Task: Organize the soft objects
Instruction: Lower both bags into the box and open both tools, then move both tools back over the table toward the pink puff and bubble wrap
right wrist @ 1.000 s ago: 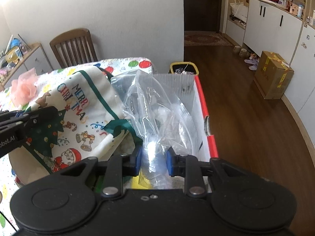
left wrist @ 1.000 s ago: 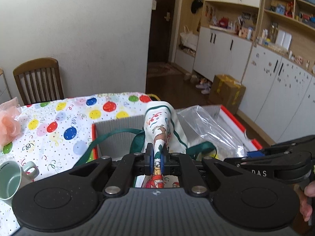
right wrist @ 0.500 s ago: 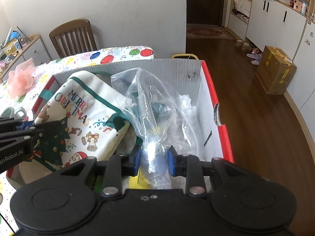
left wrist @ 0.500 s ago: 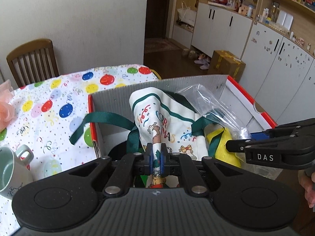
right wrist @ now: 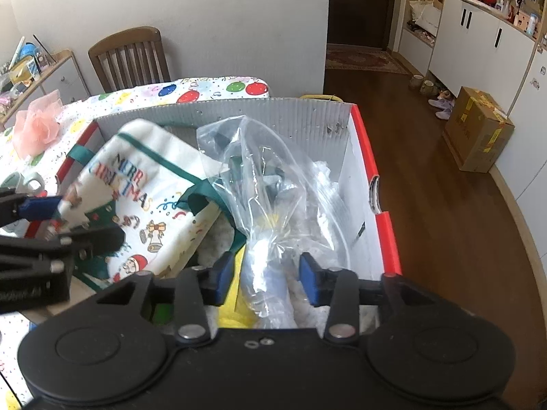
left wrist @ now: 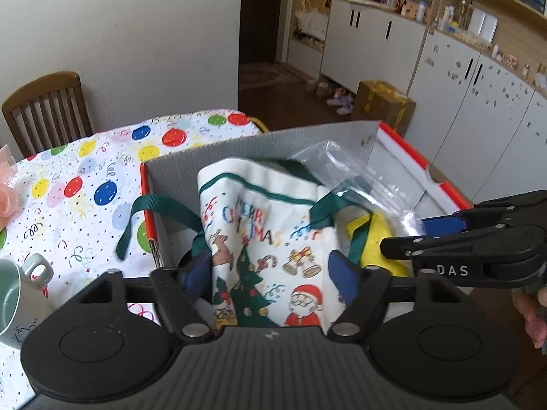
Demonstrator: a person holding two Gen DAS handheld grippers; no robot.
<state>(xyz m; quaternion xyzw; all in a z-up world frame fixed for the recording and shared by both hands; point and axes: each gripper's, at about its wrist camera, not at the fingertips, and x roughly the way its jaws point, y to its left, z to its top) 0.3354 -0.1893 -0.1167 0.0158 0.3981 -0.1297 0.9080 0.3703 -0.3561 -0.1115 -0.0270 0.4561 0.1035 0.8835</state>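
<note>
A white Christmas tote bag (left wrist: 259,239) with green straps lies in the red-rimmed cardboard box (left wrist: 403,143); it also shows in the right wrist view (right wrist: 143,191). My left gripper (left wrist: 271,278) is open, its jaws spread either side of the bag's near end. A clear plastic bag (right wrist: 263,184) lies in the box (right wrist: 362,130) beside the tote, over something yellow (right wrist: 236,311). My right gripper (right wrist: 266,278) is open around the plastic bag's near end. It also shows in the left wrist view (left wrist: 444,229), at the right.
The box stands at the end of a table with a balloon-print cloth (left wrist: 85,177). A pale green mug (left wrist: 17,294) stands at the left. A pink fabric flower (right wrist: 34,126) lies farther left. A wooden chair (left wrist: 44,109) stands behind the table.
Both grippers have opened and let go: the left released the tote bag, the right released the plastic bag. Both bags have sunk lower into the box.
</note>
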